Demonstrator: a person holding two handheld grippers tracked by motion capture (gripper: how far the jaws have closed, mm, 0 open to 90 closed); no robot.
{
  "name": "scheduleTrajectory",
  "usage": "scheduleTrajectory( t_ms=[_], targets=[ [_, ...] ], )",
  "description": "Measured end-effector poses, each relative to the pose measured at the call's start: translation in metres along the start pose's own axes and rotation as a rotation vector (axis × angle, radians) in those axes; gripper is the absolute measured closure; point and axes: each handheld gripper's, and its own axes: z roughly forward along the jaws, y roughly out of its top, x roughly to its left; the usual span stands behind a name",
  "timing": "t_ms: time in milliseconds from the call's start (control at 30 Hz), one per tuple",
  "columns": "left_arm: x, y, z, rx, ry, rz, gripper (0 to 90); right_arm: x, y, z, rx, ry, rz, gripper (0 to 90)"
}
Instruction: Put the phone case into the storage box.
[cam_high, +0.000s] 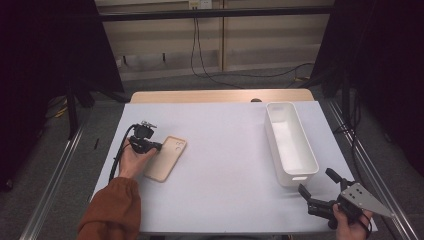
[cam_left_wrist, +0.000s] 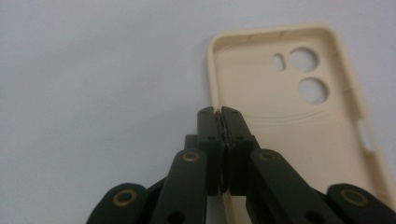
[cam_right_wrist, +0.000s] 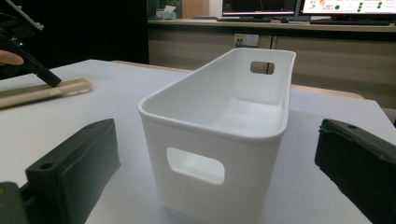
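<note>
A beige phone case (cam_high: 167, 157) lies inside up on the white table sheet at the left. The left gripper view shows its camera cut-outs and raised rim (cam_left_wrist: 289, 121). My left gripper (cam_high: 157, 146) sits at the case's long left edge, its jaws (cam_left_wrist: 218, 114) pressed together with the rim's thin wall pinched between them. My right gripper (cam_high: 316, 181) hovers at the front right corner, jaws wide apart and empty. In its own view, my right gripper (cam_right_wrist: 215, 135) faces the short end of a white bin (cam_right_wrist: 243, 154), with the case (cam_right_wrist: 42, 93) far off at the left.
The long white bin (cam_high: 272, 135) stands empty at the right of the table, with handle slots in its ends. A sleeved forearm (cam_high: 112, 210) comes in from the bottom left. Dark curtains and metal rails flank the table, and cables run along the floor behind.
</note>
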Motion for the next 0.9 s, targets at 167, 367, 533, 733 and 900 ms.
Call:
scheduleTrajectory(
  t_ms=[167, 367, 533, 733, 900],
  targets=[
    [0.0009, -0.0011, -0.0003, -0.008, -0.009, -0.002, 88.3, 0.0, 0.0, 0.0, 0.0, 0.0, 0.002, 0.0],
    [0.0012, -0.0032, -0.0008, -0.025, -0.022, -0.006, 88.5, 0.0, 0.0, 0.0, -0.001, -0.001, 0.003, 0.0],
    [-0.002, -0.0033, -0.0007, -0.033, -0.024, 0.012, 88.6, -0.0001, 0.0001, -0.0001, 0.0, 0.001, 0.003, 0.0],
    [-0.0062, -0.0031, -0.0017, -0.046, -0.017, 0.036, 88.7, -0.0001, 0.0, -0.0002, -0.001, -0.001, 0.004, 0.0],
    [-0.0061, -0.0032, -0.0065, -0.079, -0.037, 0.007, 88.7, -0.0003, -0.0001, -0.0003, -0.001, 0.0, 0.004, 0.0]
  ],
)
